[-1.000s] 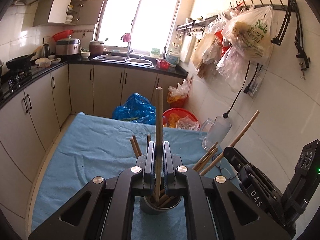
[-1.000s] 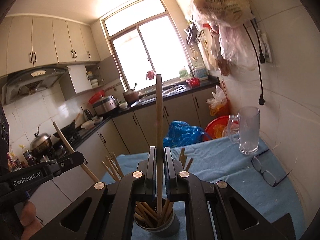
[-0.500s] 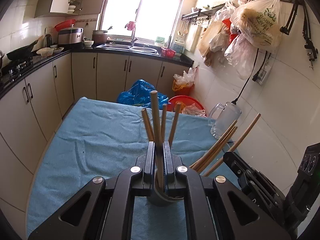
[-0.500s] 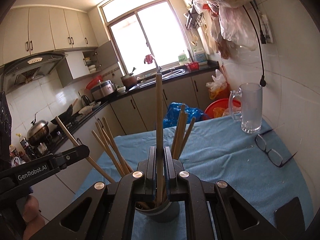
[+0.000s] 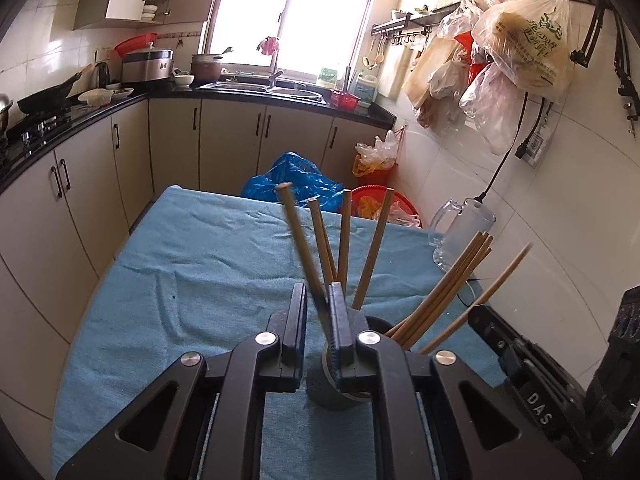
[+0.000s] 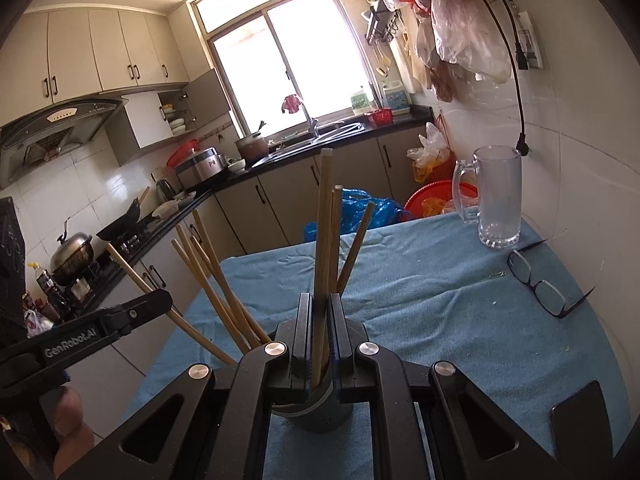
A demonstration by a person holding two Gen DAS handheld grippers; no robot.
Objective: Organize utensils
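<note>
The left gripper jaws have parted — its chopstick tips into the holder; the right gripper jaws clamp theirs.

You face a bright window over a double sink set in a black countertop. Beige base cabinets wrap the corner. White wall tiles run along your right, hung with plastic bags. A range hood sits above the stove.
</note>
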